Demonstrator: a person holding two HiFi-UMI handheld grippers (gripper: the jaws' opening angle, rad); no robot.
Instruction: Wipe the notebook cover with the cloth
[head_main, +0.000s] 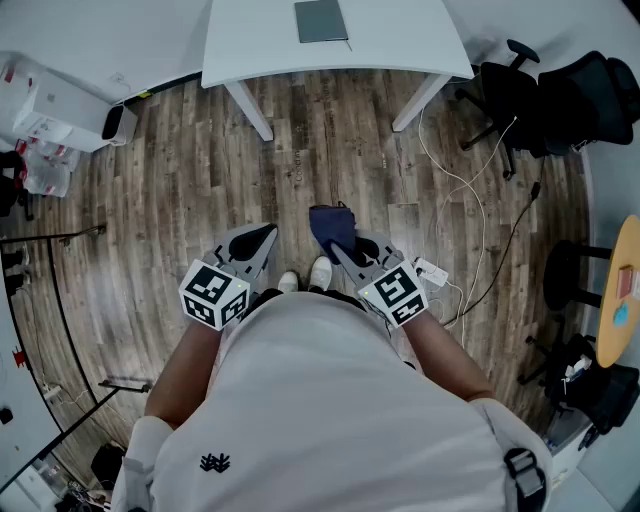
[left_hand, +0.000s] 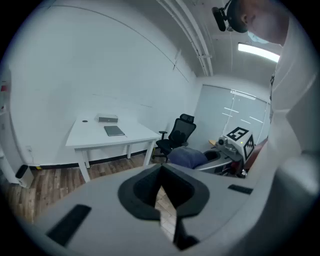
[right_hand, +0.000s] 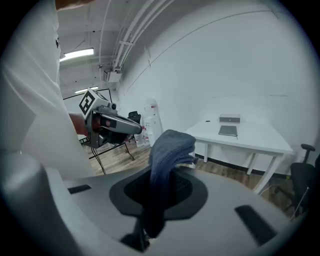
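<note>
Room: I see a white table (head_main: 400, 45) far off, notebook (head_main: 321, 20) on it; wood floor (head_main: 180, 190).
Right gripper (head_main: 348, 252): clamps blue cloth (head_main: 330, 225).
Left gripper (head_main: 258, 240): closed, empty.

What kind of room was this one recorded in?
Probably an office or lab room: a white desk against the wall with a notebook on it, a black office chair beside it, and a wood-look floor with loose cables.
</note>
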